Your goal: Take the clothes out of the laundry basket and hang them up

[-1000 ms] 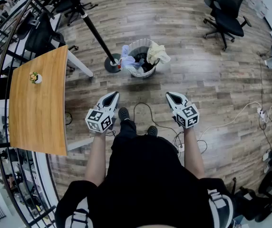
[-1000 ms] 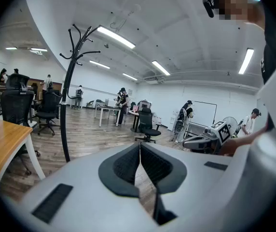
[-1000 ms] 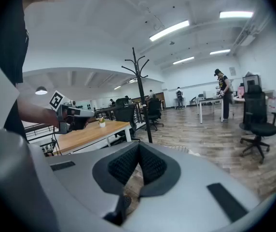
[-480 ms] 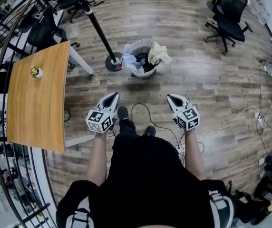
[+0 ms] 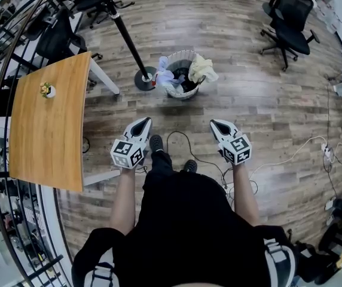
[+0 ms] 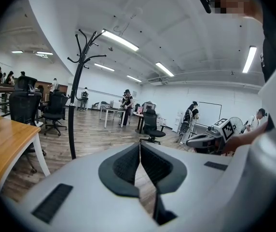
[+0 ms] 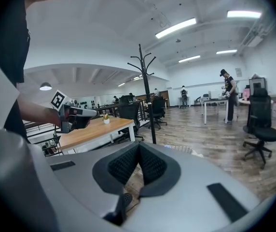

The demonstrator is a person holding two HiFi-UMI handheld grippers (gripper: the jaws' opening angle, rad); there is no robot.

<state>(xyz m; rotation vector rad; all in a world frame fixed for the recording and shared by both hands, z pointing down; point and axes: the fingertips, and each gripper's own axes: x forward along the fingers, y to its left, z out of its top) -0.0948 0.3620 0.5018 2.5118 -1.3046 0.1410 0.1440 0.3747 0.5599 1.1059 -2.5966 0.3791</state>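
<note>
Clothes [image 5: 186, 76] sit heaped in the laundry basket [image 5: 183, 94] on the wooden floor, well ahead of the person's feet, with a cream garment [image 5: 202, 69] draped over one side of the rim and a pale blue one [image 5: 164, 78] spilling over the other. Nothing has been lifted yet. The left tongs [image 5: 140, 122] and the right tongs [image 5: 219, 124] are both closed and empty, held level in front of the body, well short of the basket. Because the pieces hang over the rim and lie tangled together, a pull on one would likely drag a second along or tip the light basket over. Reaching in with the tongs shut would only push the cloth down, so they need to open first. The coat stand [image 5: 127, 43] rises with its base just beside the basket; a garment hung far out on one hook could set it rocking. A black cable [image 5: 180, 132] loops on the floor between the feet and the basket, an easy snag for a step forward. The wooden surface [image 5: 45, 136] stands close on the left.
</note>
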